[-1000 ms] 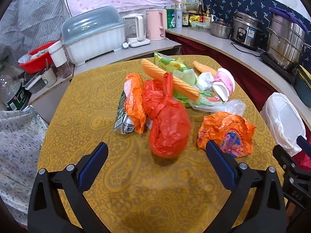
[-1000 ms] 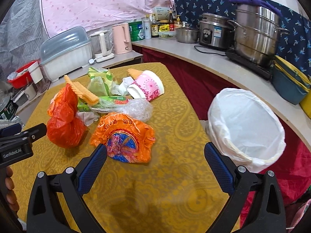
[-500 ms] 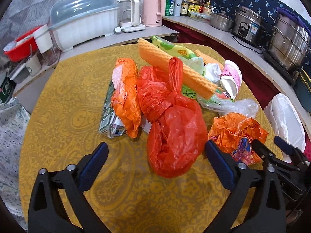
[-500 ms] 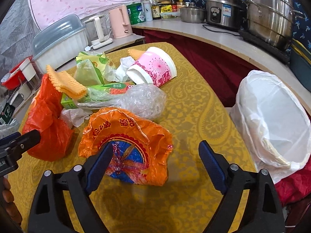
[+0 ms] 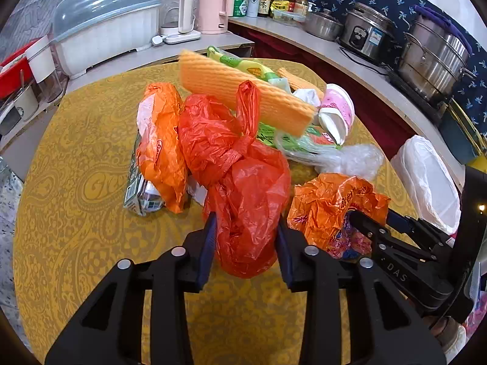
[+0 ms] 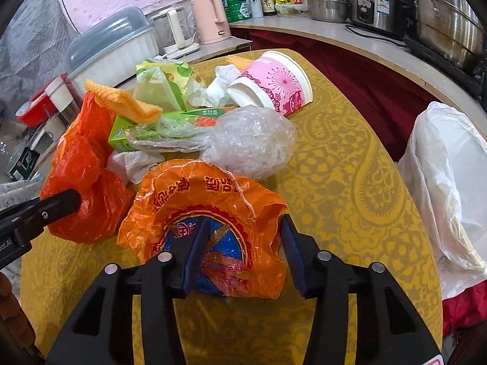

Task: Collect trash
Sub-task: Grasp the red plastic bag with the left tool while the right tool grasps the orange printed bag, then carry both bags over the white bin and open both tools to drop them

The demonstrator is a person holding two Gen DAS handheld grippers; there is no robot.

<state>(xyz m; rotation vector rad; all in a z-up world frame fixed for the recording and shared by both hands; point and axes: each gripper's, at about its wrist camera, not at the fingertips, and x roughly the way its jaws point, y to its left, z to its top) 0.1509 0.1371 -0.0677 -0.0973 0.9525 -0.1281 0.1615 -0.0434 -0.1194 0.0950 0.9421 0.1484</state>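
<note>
Left gripper: jaws pressed against both sides of red plastic bag on yellow table. Right gripper: jaws closed around orange printed bag. White-lined bin: right of right gripper, beside table.

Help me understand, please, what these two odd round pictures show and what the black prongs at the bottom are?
No robot here: a person holds a two-finger gripper in each hand, each carrying a fisheye camera looking along its fingers. In the left view, the left gripper has closed on a red plastic bag. In the right view, the right gripper has closed on an orange printed bag. Both bags rest on a yellow patterned table among other litter: a pink paper cup, a clear plastic bag. A white-lined bin stands beside the table.
</note>
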